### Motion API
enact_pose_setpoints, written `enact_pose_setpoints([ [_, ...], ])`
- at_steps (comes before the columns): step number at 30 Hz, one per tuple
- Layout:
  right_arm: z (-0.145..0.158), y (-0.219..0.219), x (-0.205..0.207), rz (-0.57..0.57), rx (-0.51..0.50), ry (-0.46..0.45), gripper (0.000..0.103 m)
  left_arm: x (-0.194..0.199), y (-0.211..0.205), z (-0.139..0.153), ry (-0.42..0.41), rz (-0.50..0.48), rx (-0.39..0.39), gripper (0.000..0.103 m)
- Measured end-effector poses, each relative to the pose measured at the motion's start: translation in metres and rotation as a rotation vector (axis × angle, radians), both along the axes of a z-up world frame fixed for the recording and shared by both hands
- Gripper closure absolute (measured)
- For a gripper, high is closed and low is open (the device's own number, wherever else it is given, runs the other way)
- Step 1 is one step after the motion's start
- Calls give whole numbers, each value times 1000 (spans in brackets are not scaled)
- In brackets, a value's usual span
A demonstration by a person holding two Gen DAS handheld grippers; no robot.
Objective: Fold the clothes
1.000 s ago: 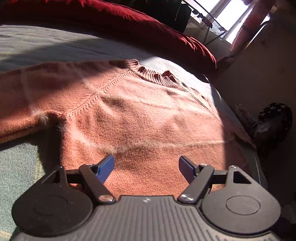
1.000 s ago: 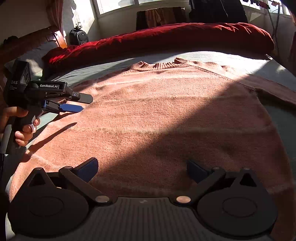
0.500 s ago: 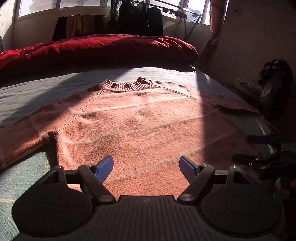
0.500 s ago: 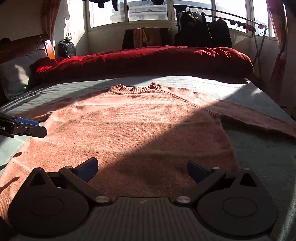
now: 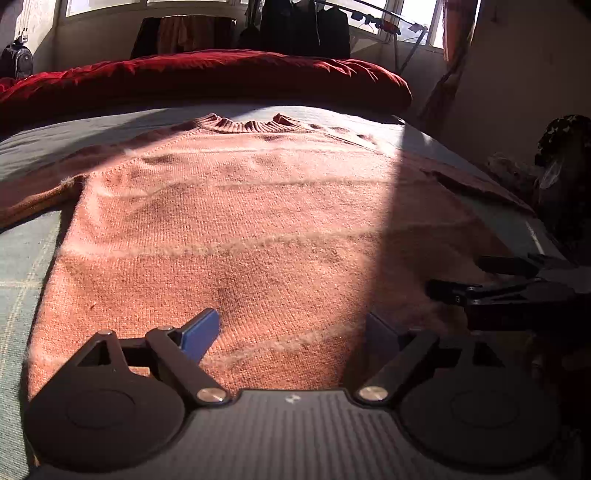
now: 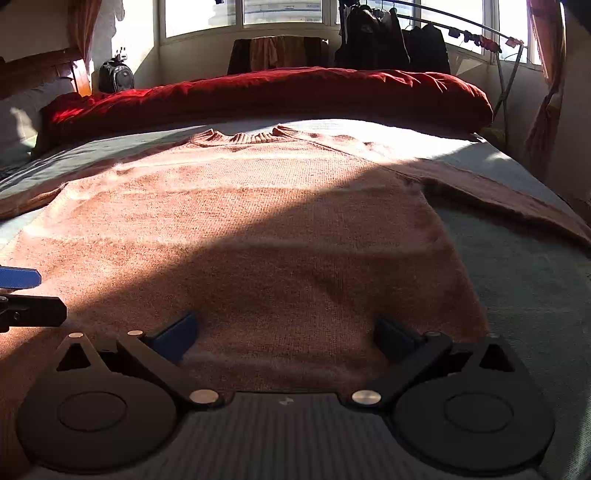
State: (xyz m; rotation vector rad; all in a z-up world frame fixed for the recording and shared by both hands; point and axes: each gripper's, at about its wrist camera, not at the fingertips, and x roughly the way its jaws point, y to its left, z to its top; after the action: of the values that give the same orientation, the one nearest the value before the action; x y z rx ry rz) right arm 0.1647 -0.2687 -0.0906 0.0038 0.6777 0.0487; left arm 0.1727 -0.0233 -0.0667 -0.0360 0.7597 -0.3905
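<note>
Salmon knit sweater [image 5: 236, 229] lies flat, long axis collar-to-hem, collar toward the red duvet [image 5: 207, 74]; left gripper [image 5: 291, 328] opening, right gripper [image 6: 284, 332] spread, both empty.

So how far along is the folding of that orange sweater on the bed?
Done: the sweater lies spread flat on the bed, sleeves out to the sides, collar away from the camera. In hand: the left gripper is opening and the right gripper is open, both empty above the hem. Left: every fold; no crease or flap shows yet.

Sunlit windows [image 6: 280, 14] behind a bed [image 6: 517, 280] with red duvet [image 6: 277, 92]
</note>
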Motion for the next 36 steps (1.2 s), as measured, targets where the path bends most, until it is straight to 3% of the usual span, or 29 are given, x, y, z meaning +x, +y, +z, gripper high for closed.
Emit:
enact_pose_setpoints([
  [3,0,1,-8,2,7,-27,0,-9,5,3,14,-2,2,16],
  [8,4,3,-16,9,-7,-38,0,16,20,20,107,0,-66,16],
  [15,28,-3,-14,40,120,-55,0,115,80,75,37,152,-138,16],
  [18,31,0,-4,54,145,-66,0,174,104,82,76,196,-181,16],
  [20,32,3,6,69,158,-64,0,208,115,78,114,208,-204,16],
  [24,26,11,27,94,161,-49,0,271,128,43,215,283,-217,16],
  [28,19,15,43,100,156,-34,0,300,137,9,259,340,-233,16],
  [31,14,18,49,116,142,-37,0,313,145,-3,236,365,-265,16],
  [36,5,22,52,137,98,-50,0,341,150,-10,199,395,-231,16],
])
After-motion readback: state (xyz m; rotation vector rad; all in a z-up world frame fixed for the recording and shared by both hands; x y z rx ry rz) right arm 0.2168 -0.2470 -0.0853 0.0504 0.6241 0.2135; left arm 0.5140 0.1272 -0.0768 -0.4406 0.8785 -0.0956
